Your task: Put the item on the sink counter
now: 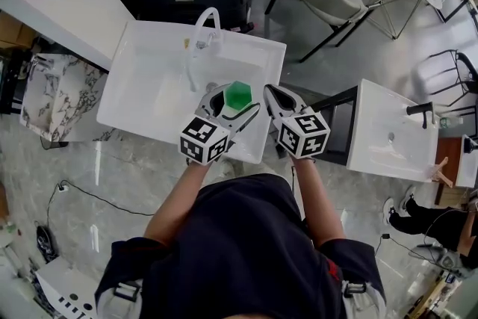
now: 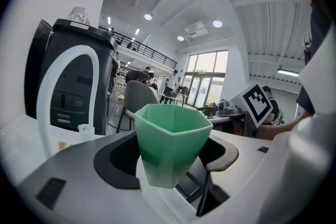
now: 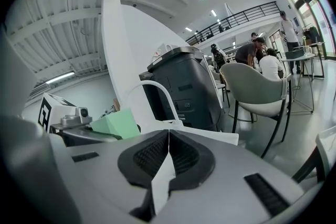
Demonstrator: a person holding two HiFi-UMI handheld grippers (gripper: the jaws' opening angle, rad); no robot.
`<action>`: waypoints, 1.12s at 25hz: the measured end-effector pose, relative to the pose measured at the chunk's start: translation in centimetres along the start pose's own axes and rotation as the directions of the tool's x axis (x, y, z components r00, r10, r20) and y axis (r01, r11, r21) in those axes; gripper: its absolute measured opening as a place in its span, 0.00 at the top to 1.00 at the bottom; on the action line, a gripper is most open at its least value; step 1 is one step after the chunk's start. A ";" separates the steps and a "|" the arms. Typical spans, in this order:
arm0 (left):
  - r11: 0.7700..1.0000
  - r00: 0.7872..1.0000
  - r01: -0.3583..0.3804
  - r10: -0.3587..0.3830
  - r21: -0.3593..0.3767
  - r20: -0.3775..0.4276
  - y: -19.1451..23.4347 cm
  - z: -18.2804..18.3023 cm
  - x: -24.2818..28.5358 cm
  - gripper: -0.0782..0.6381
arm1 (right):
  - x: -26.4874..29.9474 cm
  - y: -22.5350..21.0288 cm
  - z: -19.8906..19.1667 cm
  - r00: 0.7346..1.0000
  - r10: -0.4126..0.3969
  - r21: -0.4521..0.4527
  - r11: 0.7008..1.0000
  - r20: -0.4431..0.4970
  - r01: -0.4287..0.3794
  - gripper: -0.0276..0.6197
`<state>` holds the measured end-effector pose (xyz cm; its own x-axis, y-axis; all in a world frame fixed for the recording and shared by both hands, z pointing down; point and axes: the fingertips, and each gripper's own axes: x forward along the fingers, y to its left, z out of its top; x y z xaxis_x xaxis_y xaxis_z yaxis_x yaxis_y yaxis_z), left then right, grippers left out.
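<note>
Gripped upright between left gripper jaws: green faceted plastic cup, over near right part of white sink bench, curved white tap beyond. Right gripper just beside, jaws pressed together, empty. Probably straight down from here.

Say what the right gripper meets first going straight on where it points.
Probably the white faucet, standing almost dead ahead of the shut right gripper; beyond it, the sink's far rim. Depth is unclear.
</note>
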<state>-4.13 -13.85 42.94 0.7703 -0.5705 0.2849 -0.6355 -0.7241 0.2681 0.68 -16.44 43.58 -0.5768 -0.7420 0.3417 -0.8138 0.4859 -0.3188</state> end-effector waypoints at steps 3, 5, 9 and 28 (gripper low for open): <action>1.000 1.000 -0.006 0.006 -0.003 -0.009 0.5 0.1 1.3 0.43 | 0.4 -1.3 0.3 1.000 -0.001 0.009 1.000 -0.005 0.001 0.90; 1.000 1.000 -0.012 0.012 -0.004 -0.011 0.9 0.3 2.1 0.43 | 0.8 -2.1 0.5 1.000 0.000 0.013 1.000 -0.008 0.000 0.91; 1.000 1.000 -0.031 0.031 0.005 -0.005 1.9 0.8 3.5 0.43 | 1.7 -3.4 0.8 1.000 0.007 0.020 1.000 -0.016 -0.007 0.90; 0.994 0.994 -0.105 0.105 -0.010 -0.019 6.6 -0.7 9.6 0.43 | 5.8 -9.3 -0.2 0.995 0.038 0.064 0.997 -0.097 -0.032 0.90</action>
<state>-1.00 -23.85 48.08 0.6980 -0.6360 0.3289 -0.7136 -0.6561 0.2457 4.92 -25.15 48.74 -0.6118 -0.6743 0.4136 -0.7886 0.4789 -0.3857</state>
